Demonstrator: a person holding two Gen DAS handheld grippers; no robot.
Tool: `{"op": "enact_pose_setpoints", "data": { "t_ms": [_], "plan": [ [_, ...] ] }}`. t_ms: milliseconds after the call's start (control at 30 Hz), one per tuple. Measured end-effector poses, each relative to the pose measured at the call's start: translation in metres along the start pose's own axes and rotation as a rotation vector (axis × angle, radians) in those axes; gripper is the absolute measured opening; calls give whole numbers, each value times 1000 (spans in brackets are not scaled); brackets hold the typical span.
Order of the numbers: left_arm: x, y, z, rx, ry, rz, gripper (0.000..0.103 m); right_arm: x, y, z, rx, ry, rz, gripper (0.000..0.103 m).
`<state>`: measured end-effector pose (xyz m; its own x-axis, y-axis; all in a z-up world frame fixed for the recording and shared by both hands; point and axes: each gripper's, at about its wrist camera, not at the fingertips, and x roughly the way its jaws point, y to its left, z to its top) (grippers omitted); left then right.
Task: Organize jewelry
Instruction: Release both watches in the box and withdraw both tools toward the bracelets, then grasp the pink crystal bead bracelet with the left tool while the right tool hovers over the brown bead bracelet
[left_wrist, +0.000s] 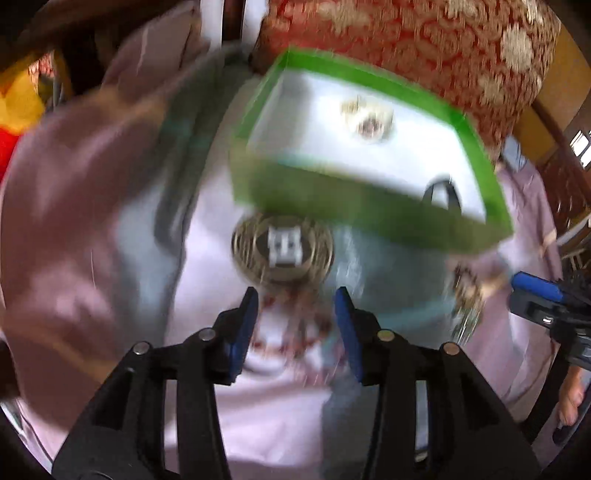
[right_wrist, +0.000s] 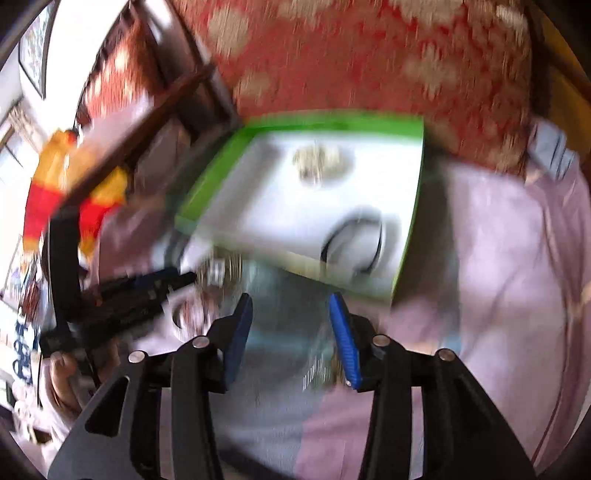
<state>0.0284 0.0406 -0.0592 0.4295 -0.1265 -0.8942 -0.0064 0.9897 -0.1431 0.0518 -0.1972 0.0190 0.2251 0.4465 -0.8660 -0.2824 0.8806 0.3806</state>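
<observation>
A green box (left_wrist: 369, 206) with a white floor rests on pink cloth and holds a gold ornament (left_wrist: 367, 118) and a black ring (left_wrist: 441, 192). Just in front of it lies a stack of gold bangles (left_wrist: 282, 251) around a white holder. My left gripper (left_wrist: 295, 295) hovers over a reddish beaded piece (left_wrist: 291, 328), open, with nothing between its blue pads. In the right wrist view the green box (right_wrist: 221, 166), the gold ornament (right_wrist: 319, 160) and the black ring (right_wrist: 354, 243) appear again. My right gripper (right_wrist: 291, 301) is open over blurred glittering jewelry (right_wrist: 321, 369) on the cloth.
A red cushion with a gold pattern (left_wrist: 424, 44) lies behind the box. Pink cloth (right_wrist: 498, 258) covers the surface. More gold jewelry (left_wrist: 465, 306) lies right of the bangles, near the right gripper (left_wrist: 539, 291). A yellow and red toy (right_wrist: 55, 192) sits far left, beside a dark wooden rail.
</observation>
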Motion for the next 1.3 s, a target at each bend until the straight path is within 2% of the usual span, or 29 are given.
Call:
{"op": "enact_pose_setpoints", "data": {
  "t_ms": [100, 233, 367, 400, 433, 467, 500, 567, 600, 733, 967, 1067, 1100, 1200, 1233, 1300],
  "plan": [
    [8, -2, -16, 23, 32, 7, 43, 27, -6, -22, -25, 81, -140, 45],
    [14, -9, -24, 35, 47, -15, 43, 44, -8, -24, -22, 107, -165, 45],
    [16, -12, -28, 62, 44, -22, 43, 52, 4, -25, -65, 105, -234, 45],
    [16, -13, -28, 59, 43, -23, 37, 51, 5, -27, -77, 101, -239, 43],
    [17, -15, -26, 57, 43, -25, 21, 54, 9, -27, -87, 98, -243, 36],
    [17, -14, -25, 51, 47, -36, 12, 52, 10, -27, -97, 93, -242, 33],
    [18, -13, -24, 38, 57, -63, 7, 50, 10, -27, -100, 83, -227, 26],
    [18, -12, -21, 16, 57, -104, 7, 45, 9, -24, -100, 74, -193, 9],
    [16, -14, -21, 25, 46, -88, 7, 43, 10, -23, -100, 73, -182, 2],
    [-2, -17, -18, 40, 1, -90, 7, 33, 9, -20, -100, 46, -177, 0],
    [-24, -17, -8, 43, -45, -96, 7, -4, -7, -8, -56, -45, -183, 0],
    [-24, -18, -8, 45, -41, -93, 7, -1, -7, -7, -60, -23, -159, 0],
    [-24, -19, -8, 46, -38, -92, 7, 5, -6, -9, -57, 1, -144, 3],
    [-25, -20, -9, 50, -35, -91, 7, 26, 1, -18, -83, 70, -150, 26],
    [-25, -20, -9, 51, -35, -91, 7, 32, 3, -22, -90, 86, -163, 30],
    [-23, -21, -9, 51, -32, -93, 7, 44, 6, -28, -98, 125, -168, 30]
  ]
}}
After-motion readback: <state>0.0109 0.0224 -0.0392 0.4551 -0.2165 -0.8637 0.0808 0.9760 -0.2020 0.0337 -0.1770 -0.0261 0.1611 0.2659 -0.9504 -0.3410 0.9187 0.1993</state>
